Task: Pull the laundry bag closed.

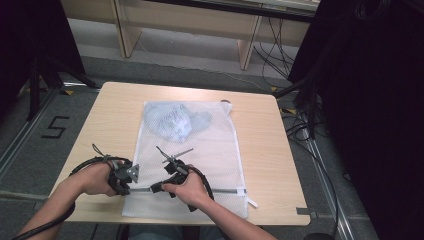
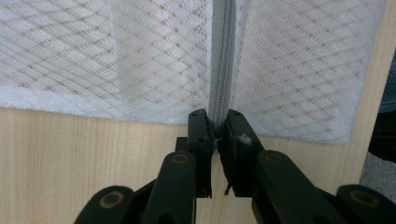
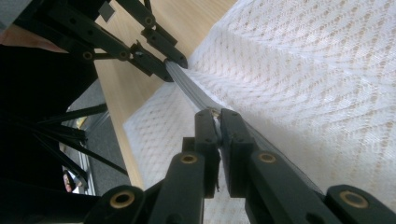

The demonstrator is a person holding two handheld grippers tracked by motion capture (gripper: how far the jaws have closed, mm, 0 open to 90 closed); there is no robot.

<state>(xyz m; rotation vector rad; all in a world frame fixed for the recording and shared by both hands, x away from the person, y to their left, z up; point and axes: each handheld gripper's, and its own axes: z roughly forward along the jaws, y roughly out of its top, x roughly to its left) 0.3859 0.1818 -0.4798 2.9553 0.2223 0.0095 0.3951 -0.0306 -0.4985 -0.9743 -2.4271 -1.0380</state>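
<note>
Left tongs (image 2: 217, 127) pinching zipper (image 2: 222, 56) end, right tongs (image 3: 218, 113) alongside

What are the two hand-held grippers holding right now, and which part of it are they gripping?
Both grip the white mesh laundry bag by its grey zipper: the left hand-held gripper pinches the zipper's end at the bag's edge, the right hand-held gripper pinches it farther along.

- Left tongs (image 2: 217, 133): black jaws on black link bars, each pivot ringed in brass.
- Right tongs (image 3: 219, 126): matching black build, brass-ringed pivots.
- Black cables trail from both.
- Forearms bare, no sleeves showing.
</note>
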